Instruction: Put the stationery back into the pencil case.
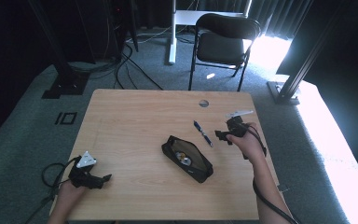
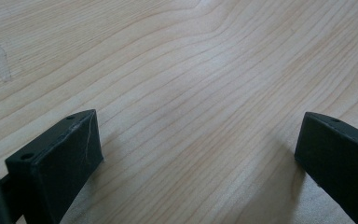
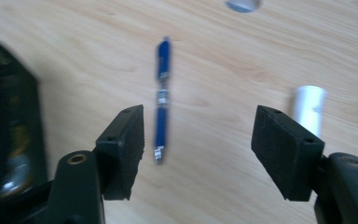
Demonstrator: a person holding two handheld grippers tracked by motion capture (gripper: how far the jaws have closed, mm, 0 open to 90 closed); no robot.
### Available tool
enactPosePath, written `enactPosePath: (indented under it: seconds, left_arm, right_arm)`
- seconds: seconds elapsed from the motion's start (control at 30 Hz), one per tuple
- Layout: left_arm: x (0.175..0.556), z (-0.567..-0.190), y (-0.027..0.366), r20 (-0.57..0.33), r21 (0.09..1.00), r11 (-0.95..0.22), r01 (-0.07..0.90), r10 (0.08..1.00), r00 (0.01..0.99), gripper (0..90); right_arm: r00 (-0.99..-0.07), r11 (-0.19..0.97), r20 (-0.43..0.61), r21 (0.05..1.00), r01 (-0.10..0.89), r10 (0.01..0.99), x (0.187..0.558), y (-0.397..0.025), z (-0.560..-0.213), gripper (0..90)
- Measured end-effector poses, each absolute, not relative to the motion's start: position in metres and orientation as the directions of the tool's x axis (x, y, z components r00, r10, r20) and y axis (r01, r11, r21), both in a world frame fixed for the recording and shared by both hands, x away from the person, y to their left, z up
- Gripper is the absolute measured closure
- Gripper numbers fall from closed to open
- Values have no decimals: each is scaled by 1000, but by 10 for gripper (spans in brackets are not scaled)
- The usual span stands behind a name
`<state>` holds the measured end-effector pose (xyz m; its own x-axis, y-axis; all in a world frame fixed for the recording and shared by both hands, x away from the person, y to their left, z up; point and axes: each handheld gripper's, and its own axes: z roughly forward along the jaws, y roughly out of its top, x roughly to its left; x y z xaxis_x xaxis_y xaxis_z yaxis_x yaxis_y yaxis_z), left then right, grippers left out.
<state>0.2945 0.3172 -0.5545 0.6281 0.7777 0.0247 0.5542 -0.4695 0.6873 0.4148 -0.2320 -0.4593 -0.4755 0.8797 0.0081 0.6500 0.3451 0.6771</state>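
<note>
A light wooden table (image 1: 135, 116) stands on grey carpet, with a black chair (image 1: 223, 39) beyond its far edge. Taking the open black pencil case (image 1: 187, 158) near the middle of the table as the landmark: it lies slantwise with its zip apart, and something shiny shows inside, too small to make out.

The left gripper (image 1: 103, 179) sits well to the left of the case, near the table's near-left corner, held in the person's left hand (image 1: 67, 193). In the left gripper view its jaws stand wide apart over bare wood grain, with nothing between them.

The right gripper (image 1: 220, 136) is just to the right of the case and a little beyond it, held in the right hand (image 1: 248, 143). In the right gripper view its jaws are spread wide and hold nothing.

A blue pen (image 1: 203, 133) lies on the table between the case and the right gripper, apart from both; in the right gripper view the pen (image 3: 161, 100) lies just inside the left-hand jaw, not touched. A small white cylinder (image 3: 309, 108) lies on the wood behind the other jaw. A round grey grommet (image 1: 203, 103) sits farther back.
</note>
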Motion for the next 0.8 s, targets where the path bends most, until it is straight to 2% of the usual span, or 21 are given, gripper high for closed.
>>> enactPosePath:
  seconds: [0.47,0.8]
  left_arm:
    - [294,-554,317,24,687,-469,554,778,628,6]
    - [295,-554,317,25,688,-469,554,778,628,7]
  right_arm:
    - [-293,221,-7,675,704,956,443,-269,-482,283]
    - [-270,221,-23,645,732,962,460,-278,-502,325]
